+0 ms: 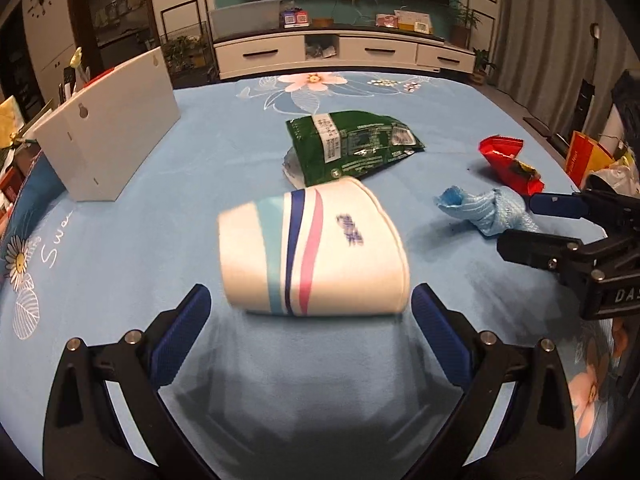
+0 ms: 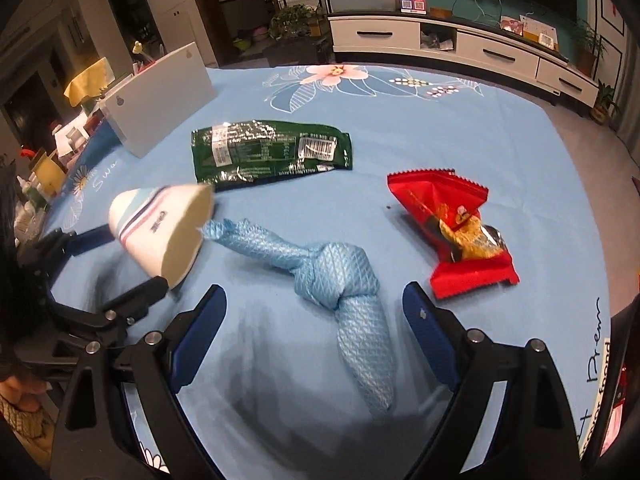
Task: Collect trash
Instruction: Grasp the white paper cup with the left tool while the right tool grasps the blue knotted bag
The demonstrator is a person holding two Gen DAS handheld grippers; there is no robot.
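Note:
A white paper cup with blue and pink stripes lies on its side on the blue cloth, just ahead of my open left gripper; it also shows in the right wrist view. A knotted blue plastic bag lies between the fingers of my open right gripper, which shows in the left wrist view around the bag. A green snack wrapper and a red snack wrapper lie farther off.
A white box stands at the table's left edge. The blue flowered cloth covers the table. A white TV cabinet stands beyond the far edge. Clutter lies off both table sides.

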